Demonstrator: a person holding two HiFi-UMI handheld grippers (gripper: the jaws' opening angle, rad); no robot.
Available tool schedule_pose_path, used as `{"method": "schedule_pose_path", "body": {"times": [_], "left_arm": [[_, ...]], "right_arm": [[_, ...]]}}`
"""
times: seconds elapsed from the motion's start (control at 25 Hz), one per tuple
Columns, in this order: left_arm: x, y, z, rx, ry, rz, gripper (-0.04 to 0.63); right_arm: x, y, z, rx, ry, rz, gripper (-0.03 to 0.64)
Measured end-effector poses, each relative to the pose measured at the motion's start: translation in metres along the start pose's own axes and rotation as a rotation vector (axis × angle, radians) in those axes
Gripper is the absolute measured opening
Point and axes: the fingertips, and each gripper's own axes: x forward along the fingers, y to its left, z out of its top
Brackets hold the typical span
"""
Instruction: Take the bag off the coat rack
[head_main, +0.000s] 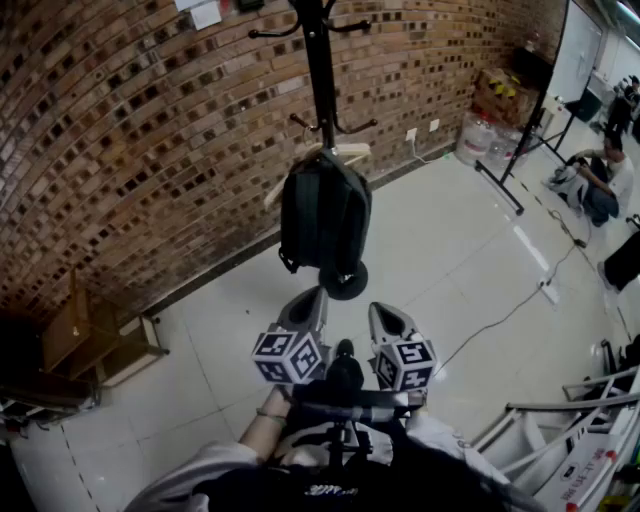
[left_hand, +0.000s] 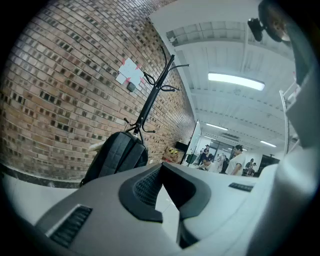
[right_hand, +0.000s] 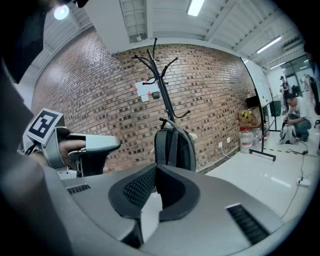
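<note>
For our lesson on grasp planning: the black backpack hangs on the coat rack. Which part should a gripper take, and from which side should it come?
Probably the top handle of the backpack, where it hangs on the coat rack. The bag hangs upright with its straps facing out into the room, so come from that open side, pinch the handle and lift upward to free it.

Bright, even light from ceiling strips (left_hand: 236, 81); soft glare on the pale floor (head_main: 470, 250); the bag (head_main: 323, 215) reads as a dark, detail-poor mass; the wall (head_main: 130, 150) bows with wide-angle distortion; both gripper views are ringed black at the corners, their nearest foreground soft; head view dims lower left.
</note>
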Motion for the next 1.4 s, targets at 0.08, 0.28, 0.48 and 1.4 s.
{"method": "schedule_pose_path", "body": {"times": [0.08, 0.28, 0.48, 1.4], "left_arm": [[0.012, 0.002, 0.002, -0.009, -0.015, -0.01, 0.008], [0.051, 0.016, 0.013, -0.029, -0.019, -0.005, 0.008], [0.1, 0.021, 0.035, 0.0, -0.029, -0.034, 0.008], [0.249, 0.079, 0.081, -0.08, 0.0, -0.079, 0.049]], "right_arm": [[0.01, -0.007, 0.005, -0.004, 0.001, 0.008, 0.011], [0.037, -0.028, 0.017, -0.023, 0.025, 0.001, 0.011], [0.067, -0.053, 0.038, 0.012, 0.025, -0.009, 0.011], [0.168, -0.121, 0.099, -0.025, 0.019, -0.041, 0.011]]}}
